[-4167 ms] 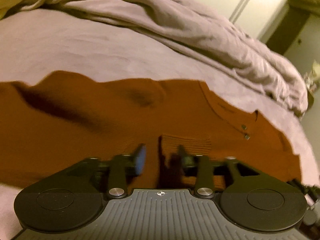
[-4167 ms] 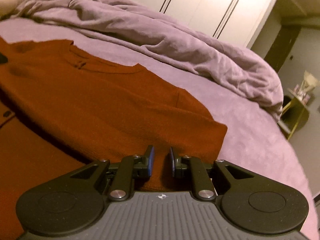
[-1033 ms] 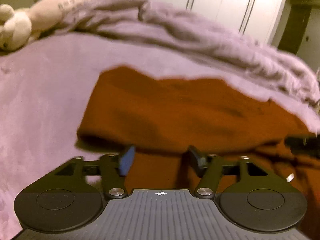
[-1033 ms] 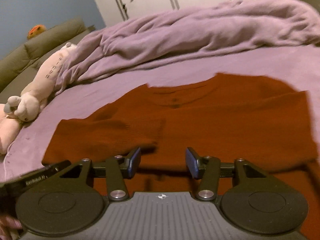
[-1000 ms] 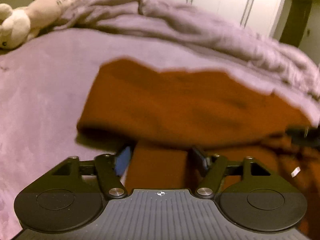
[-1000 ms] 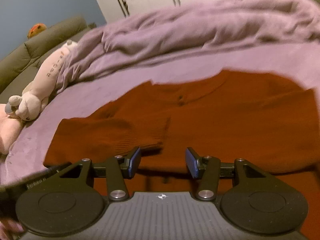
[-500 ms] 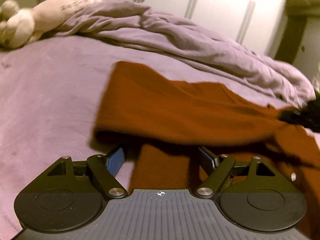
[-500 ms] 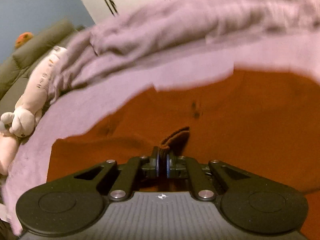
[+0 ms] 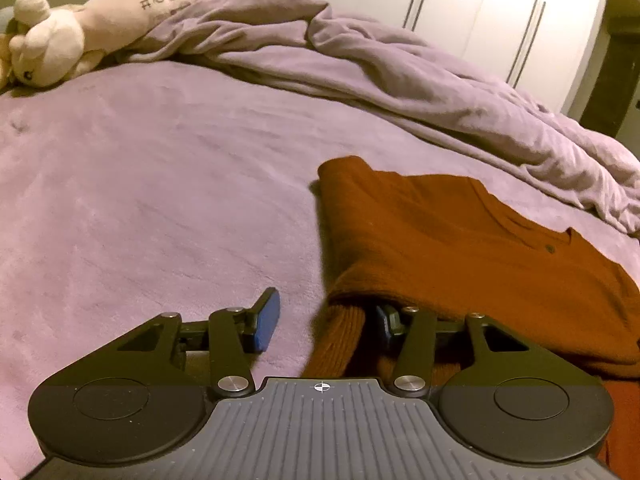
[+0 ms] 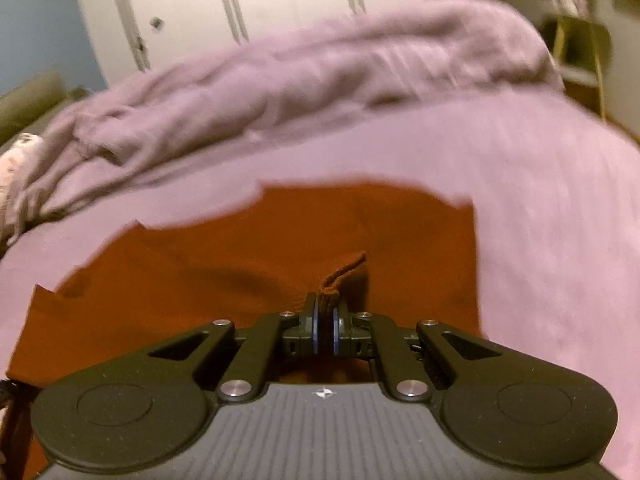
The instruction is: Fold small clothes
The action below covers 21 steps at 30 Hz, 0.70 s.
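Note:
A rust-orange knit sweater (image 9: 460, 240) lies on the purple bed, its left side folded inward; the neckline with a button shows at the right. My left gripper (image 9: 326, 320) is open at the fold's near corner, with a ribbed cuff (image 9: 340, 336) between the jaws and the right fingertip tucked under the cloth. In the right wrist view the sweater (image 10: 240, 264) spreads ahead. My right gripper (image 10: 325, 322) is shut on a ribbed sleeve cuff (image 10: 344, 270), which sticks up from between the pads.
A rumpled purple duvet (image 9: 380, 64) lies along the far side of the bed. A pale plush toy (image 9: 80, 28) rests at the far left. White wardrobe doors (image 9: 480, 12) stand behind. A small yellow side table (image 10: 580, 48) is at the right.
My right gripper closed on the sleeve cuff and swung right with it. My left gripper opened wider and shifted left to the sweater's folded edge.

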Tool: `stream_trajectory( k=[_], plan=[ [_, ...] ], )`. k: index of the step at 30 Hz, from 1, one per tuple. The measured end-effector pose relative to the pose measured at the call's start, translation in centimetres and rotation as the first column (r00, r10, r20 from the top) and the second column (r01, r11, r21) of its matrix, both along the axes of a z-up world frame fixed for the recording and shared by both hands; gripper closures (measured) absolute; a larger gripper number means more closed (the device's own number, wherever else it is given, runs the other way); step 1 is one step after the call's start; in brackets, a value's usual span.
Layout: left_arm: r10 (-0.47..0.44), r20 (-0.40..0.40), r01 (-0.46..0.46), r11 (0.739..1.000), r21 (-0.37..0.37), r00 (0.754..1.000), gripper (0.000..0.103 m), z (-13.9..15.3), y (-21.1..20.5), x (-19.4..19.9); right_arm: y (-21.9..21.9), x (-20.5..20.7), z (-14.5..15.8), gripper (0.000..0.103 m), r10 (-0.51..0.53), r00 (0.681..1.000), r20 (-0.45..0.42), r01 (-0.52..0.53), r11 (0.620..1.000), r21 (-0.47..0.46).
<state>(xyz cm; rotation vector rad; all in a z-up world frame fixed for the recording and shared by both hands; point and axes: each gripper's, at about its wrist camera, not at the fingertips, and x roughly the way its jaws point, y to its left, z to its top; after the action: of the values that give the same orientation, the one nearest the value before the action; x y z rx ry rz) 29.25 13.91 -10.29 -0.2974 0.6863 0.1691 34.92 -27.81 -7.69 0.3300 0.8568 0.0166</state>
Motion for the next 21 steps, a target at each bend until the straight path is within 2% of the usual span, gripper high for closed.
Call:
stream_trajectory(
  k=[3,6,9,10,11,14,17,19,21],
  plan=[
    [-0.019,-0.002,0.019,1.0,-0.003,1.0,0.051,0.1,0.2,-0.2,-1.0,-0.7,-0.7,0.094,-0.013,1.0,0.019,0.012,0.997,0.077],
    [-0.021,-0.004,0.021,1.0,-0.002,1.0,0.052,0.1,0.1,-0.1,-1.4,-0.1,-1.2,0.08,-0.007,1.0,0.009,0.006,0.984,0.177],
    [-0.026,-0.01,0.026,1.0,0.016,1.0,0.052,0.2,-0.2,-0.1,-0.9,0.8,-1.5,0.08,0.004,1.0,0.006,-0.005,0.983,0.182],
    [-0.029,-0.012,0.029,0.999,0.017,1.0,0.051,0.2,-0.3,-0.1,-0.6,1.1,-1.4,0.085,0.006,1.0,0.008,-0.007,0.986,0.169],
    [-0.031,-0.015,0.031,0.999,0.018,0.999,0.05,0.3,-0.3,-0.2,-0.4,1.3,-1.3,0.098,0.011,1.0,0.011,-0.013,0.989,0.148],
    [-0.027,-0.021,0.027,0.999,0.016,0.999,0.048,0.8,-0.2,-0.4,1.0,0.9,0.3,0.098,0.037,0.996,0.083,-0.038,0.999,0.017],
    [-0.028,-0.021,0.029,0.999,0.015,0.999,0.038,0.9,0.0,-0.5,1.4,-0.2,1.9,0.098,0.035,0.981,0.189,-0.01,0.992,-0.127],
    [-0.037,-0.036,0.037,0.999,0.011,0.999,0.038,0.7,-0.2,-0.3,1.4,-0.3,1.9,0.098,0.043,0.979,0.199,-0.001,0.977,-0.211],
    [-0.031,-0.041,0.032,0.999,0.021,0.999,0.038,0.6,-0.6,-0.2,1.4,-0.2,1.4,0.098,0.07,0.982,0.177,-0.026,0.97,-0.24]
  ],
)
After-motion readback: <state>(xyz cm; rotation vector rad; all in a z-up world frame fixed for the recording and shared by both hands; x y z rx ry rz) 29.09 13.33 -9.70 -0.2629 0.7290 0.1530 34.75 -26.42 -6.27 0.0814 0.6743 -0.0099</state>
